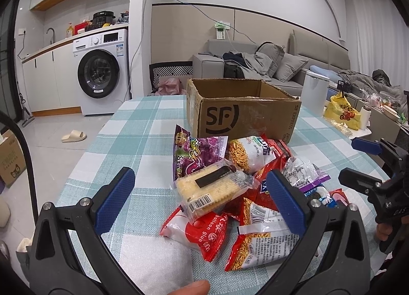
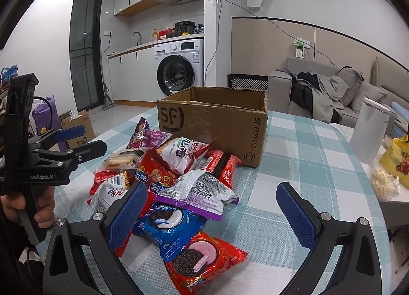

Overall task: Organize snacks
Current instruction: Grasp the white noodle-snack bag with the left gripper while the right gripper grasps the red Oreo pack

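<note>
Both sets of jaws spread wide and holding nothing. Left gripper point(image 1: 202, 203) poised low over the near edge of the snack pile, with the cracker packet point(image 1: 212, 187) lying straight ahead between its blue pads, touching neither. Long axis of that packet runs slantwise, from the barcode end near the jaws up and away toward the right pad, so a slight twist of the wrist probably needed to close across its narrow width. Right gripper point(image 2: 212, 210) set off to the pile's right flank: blue cookie packet point(image 2: 168, 228) just inside its left pad, red cookie packet point(image 2: 202, 261) nearer still and below, bare checked bench point(image 2: 301, 146) ahead of the right pad.

Left hand judged the better placed for a first pick, the cracker packet resting on top of the heap with nothing over it. Purple packet point(image 1: 196, 154) and noodle-snack bag point(image 1: 249, 154) farther ahead of the left jaws, close against the box.

Cardboard box point(image 1: 242, 118) standing open-topped beyond the pile, dead ahead of both grippers. Upper inside walls show bare cardboard; floor of the box hidden by the near wall, so contents cannot be told. Every snack in view lying on the bench, outside the box.
</note>
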Available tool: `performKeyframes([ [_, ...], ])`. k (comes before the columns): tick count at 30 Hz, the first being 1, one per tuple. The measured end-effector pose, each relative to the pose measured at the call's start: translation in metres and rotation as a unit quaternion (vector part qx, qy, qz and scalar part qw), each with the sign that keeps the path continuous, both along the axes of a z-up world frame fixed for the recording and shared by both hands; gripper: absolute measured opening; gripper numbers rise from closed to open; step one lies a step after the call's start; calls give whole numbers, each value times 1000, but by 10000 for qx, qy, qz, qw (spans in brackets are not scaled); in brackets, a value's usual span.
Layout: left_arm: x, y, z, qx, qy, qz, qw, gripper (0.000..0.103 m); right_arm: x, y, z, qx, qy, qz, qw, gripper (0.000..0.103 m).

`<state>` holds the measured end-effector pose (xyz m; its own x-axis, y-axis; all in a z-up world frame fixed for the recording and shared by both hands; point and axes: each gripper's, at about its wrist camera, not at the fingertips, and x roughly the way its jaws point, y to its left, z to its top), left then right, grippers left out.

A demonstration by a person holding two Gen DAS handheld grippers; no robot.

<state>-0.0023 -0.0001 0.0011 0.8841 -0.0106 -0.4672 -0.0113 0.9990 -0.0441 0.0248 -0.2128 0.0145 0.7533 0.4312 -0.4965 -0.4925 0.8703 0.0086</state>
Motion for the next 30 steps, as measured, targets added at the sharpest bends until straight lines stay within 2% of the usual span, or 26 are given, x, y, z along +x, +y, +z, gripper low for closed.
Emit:
performKeyframes([
  [5,-2,-4,-1,26,85,-78,9999,102,1,2,-3,-91,129,-25,9999,103],
  [9,-4,-4,0,-108,224,-222,9994,102,1,4,-6,-181,275,-41,9994,103],
  [19,-6,-16,-7,-92,536,-568,9969,102,2,6,-20,-395,888,76,9952,103],
  [30,-3,-42,-18,6,1026,-1171,9878,102,1,-3,-36,-566,1439,85,9879,103],
])
